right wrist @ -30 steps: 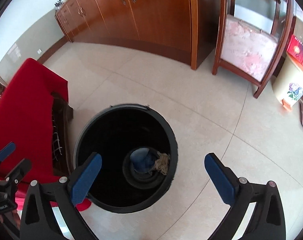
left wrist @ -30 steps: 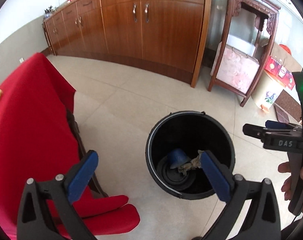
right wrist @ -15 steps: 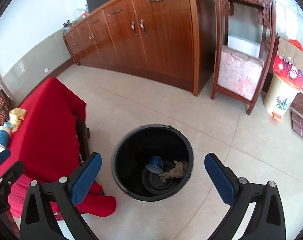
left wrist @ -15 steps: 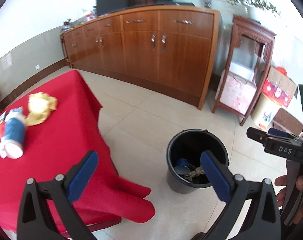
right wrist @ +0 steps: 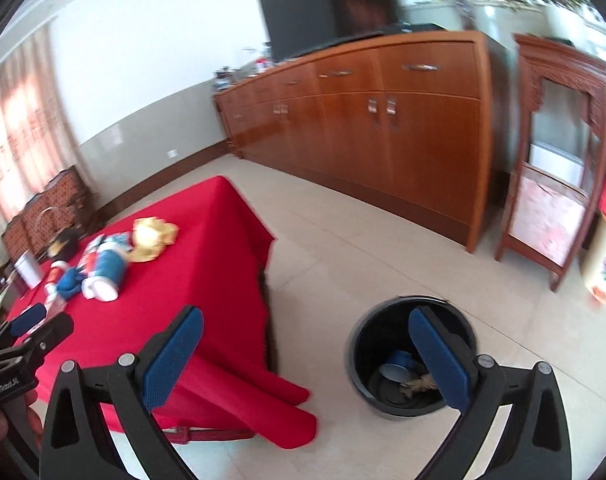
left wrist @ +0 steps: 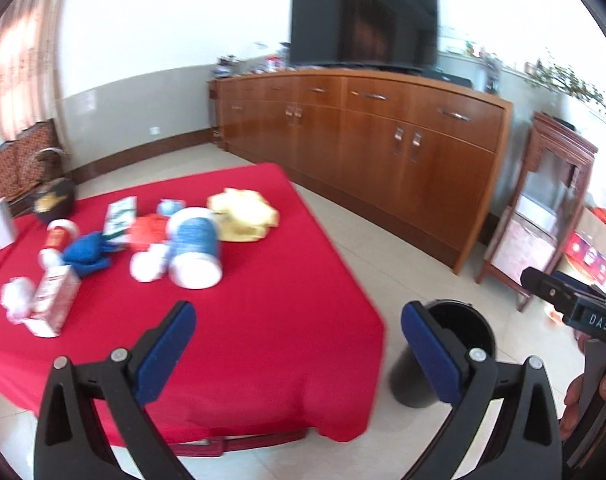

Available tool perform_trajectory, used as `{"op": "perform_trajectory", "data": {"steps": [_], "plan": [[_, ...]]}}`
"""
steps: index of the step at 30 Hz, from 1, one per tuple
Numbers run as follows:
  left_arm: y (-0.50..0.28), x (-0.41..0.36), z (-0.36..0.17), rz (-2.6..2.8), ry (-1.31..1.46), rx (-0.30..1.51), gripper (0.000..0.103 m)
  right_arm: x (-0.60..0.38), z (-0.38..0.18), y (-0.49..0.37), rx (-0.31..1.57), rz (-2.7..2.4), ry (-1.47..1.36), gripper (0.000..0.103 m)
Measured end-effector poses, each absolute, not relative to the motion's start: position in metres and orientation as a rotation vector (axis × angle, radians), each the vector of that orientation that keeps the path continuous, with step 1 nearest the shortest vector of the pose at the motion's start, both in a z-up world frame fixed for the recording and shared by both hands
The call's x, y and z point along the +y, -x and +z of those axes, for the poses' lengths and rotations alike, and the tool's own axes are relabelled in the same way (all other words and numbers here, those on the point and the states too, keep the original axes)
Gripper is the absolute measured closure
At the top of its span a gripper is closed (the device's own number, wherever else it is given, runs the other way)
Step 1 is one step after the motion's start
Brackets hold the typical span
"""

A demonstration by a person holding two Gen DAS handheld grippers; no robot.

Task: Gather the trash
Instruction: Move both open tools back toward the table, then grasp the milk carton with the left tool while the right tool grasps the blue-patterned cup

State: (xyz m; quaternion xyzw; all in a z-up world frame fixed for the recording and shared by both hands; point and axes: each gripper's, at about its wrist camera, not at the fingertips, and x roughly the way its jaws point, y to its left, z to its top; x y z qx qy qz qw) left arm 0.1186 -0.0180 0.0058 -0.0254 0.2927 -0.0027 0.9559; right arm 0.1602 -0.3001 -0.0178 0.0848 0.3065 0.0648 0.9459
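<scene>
Both the left gripper (left wrist: 297, 340) and right gripper (right wrist: 307, 354) stand wide open and hold nothing, while the trash (left wrist: 195, 240) lies at centre left on the red tablecloth (left wrist: 271, 300) and the black bucket (right wrist: 363, 364) stands at lower right

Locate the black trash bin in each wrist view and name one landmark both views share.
Left wrist: black trash bin sits lower right, partly behind the left gripper's right finger, beside the red tablecloth's corner.
Right wrist: the bin sits lower centre-right on the floor, its inside visible.
Shared landmark: the yellow cloth on the red tablecloth.
</scene>
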Motion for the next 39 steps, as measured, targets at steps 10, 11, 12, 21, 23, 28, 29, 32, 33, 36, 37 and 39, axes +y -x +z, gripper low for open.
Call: {"op": "perform_trajectory", "data": {"steps": [10,11,12,21,23,28,29,32,33,36,37,39], "plan": [[-0.088,0.06,0.009,0.159,0.087,0.551,0.0,-0.195,-0.01,-0.159,0.619,0.288,-0.041,0.0],[-0.086,0.069,0.008,0.173,0.101,0.554,0.0,-0.186,-0.009,-0.159,0.617,0.298,-0.028,0.0],[-0.084,0.076,0.007,0.183,0.115,0.555,0.0,-0.174,-0.008,-0.158,0.613,0.311,-0.013,0.0],[-0.06,0.151,-0.004,0.297,0.183,0.556,0.0,-0.098,0.001,-0.155,0.591,0.41,0.057,0.0],[-0.055,0.164,-0.007,0.323,0.183,0.557,0.0,-0.08,0.002,-0.155,0.592,0.433,0.074,0.0],[-0.048,0.193,-0.016,0.361,0.195,0.562,0.0,-0.043,0.0,-0.155,0.592,0.477,0.102,0.0],[-0.048,0.199,-0.019,0.365,0.196,0.563,0.001,-0.038,-0.001,-0.156,0.594,0.482,0.107,0.0],[-0.051,0.21,-0.024,0.379,0.185,0.567,0.001,-0.022,-0.004,-0.159,0.601,0.485,0.124,0.001],[-0.053,0.215,-0.027,0.386,0.183,0.569,0.001,-0.019,-0.005,-0.159,0.603,0.487,0.125,0.002],[-0.061,0.228,-0.033,0.389,0.194,0.583,0.001,-0.004,-0.009,-0.169,0.611,0.487,0.136,0.004],[-0.064,0.231,-0.035,0.39,0.193,0.588,0.001,0.0,-0.01,-0.173,0.615,0.489,0.135,0.004],[-0.072,0.238,-0.04,0.394,0.189,0.599,0.002,0.007,-0.013,-0.179,0.622,0.487,0.139,0.005]]}}
